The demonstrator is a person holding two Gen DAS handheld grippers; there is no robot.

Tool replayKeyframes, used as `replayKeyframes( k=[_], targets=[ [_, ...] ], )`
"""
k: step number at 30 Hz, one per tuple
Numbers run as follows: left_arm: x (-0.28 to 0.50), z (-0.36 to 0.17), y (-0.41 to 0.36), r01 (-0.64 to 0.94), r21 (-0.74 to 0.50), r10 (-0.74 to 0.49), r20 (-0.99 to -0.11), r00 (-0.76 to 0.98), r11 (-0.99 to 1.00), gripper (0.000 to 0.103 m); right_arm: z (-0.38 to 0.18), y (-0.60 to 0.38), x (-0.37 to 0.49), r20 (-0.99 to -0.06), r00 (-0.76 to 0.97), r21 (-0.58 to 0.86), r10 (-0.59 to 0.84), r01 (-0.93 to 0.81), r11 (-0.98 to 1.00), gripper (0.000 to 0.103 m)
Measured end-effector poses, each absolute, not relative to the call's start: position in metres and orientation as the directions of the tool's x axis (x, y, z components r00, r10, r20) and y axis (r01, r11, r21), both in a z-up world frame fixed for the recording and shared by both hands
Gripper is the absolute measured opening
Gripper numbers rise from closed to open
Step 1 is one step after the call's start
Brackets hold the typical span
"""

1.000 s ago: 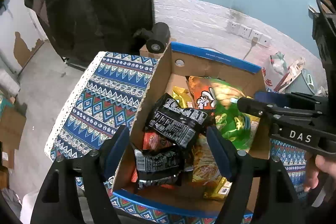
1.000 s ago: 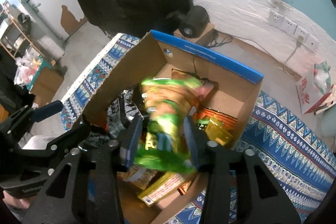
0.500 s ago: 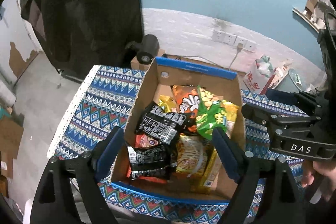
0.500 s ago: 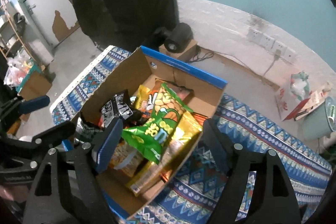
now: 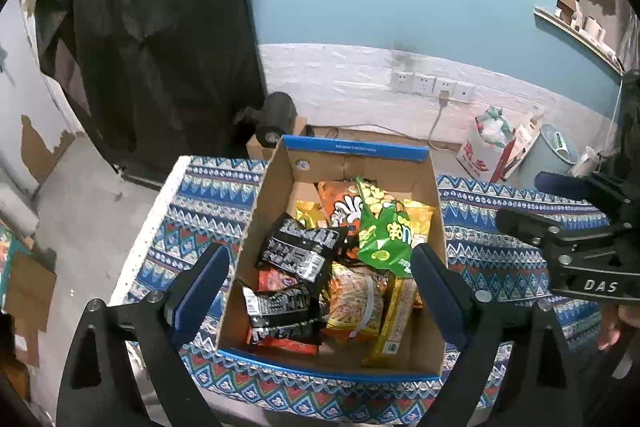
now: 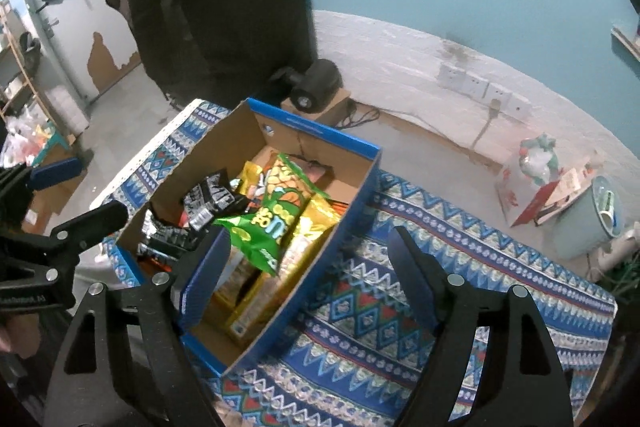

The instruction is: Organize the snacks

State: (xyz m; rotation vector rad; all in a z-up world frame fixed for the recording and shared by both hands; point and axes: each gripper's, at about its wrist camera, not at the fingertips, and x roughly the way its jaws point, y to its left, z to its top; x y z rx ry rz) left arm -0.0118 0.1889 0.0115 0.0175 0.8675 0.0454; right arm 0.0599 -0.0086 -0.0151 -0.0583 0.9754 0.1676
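Note:
A blue-rimmed cardboard box [image 5: 354,147] stands on a patterned cloth and holds several snack packets. A green snack bag [image 5: 386,239] lies on top of the pile, beside black packets [image 5: 298,251] and orange and yellow ones. In the right wrist view the green bag [image 6: 266,223] lies in the same box [image 6: 316,131]. My left gripper [image 5: 320,291] is open and empty, raised above the box. My right gripper [image 6: 304,279] is open and empty, above the box's right wall; it also shows at the right of the left wrist view [image 5: 568,247].
The patterned blue cloth [image 6: 460,267] covers the table to the right of the box. Behind the table are a black speaker-like object on a small carton [image 5: 276,123], wall sockets [image 5: 432,85], a red-and-white bag [image 5: 488,151] and a pale blue bin [image 6: 588,215].
My right gripper opened and let go of the green bag, which now lies in the box. Both grippers rose and pulled back from the box.

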Motion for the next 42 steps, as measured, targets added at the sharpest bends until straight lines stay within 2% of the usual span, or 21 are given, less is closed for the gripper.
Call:
replayKeyframes(
  k=[4,11,14,42],
  targets=[
    [-0.014,0.015,0.184,-0.025,0.069,0.068,-0.744,0.664,0.997,0.096,-0.008,-0.012,0.049,-0.815,0.570,0.008,0.103,-0.166,0.986,0.080],
    [-0.016,0.017,0.181,-0.008,0.050,0.043,-0.747,0.664,0.999,0.097,-0.006,-0.016,0.036,-0.810,0.580,-0.028,0.083,-0.179,0.983,0.080],
    [-0.015,0.018,0.179,-0.003,0.036,0.029,-0.747,0.665,0.999,0.100,-0.007,-0.019,0.033,-0.812,0.578,-0.029,0.080,-0.177,0.984,0.080],
    [-0.018,0.019,0.170,0.014,0.057,0.033,-0.748,0.663,0.998,0.100,-0.002,-0.030,0.032,-0.805,0.588,-0.020,0.077,-0.156,0.988,0.080]
  ],
)
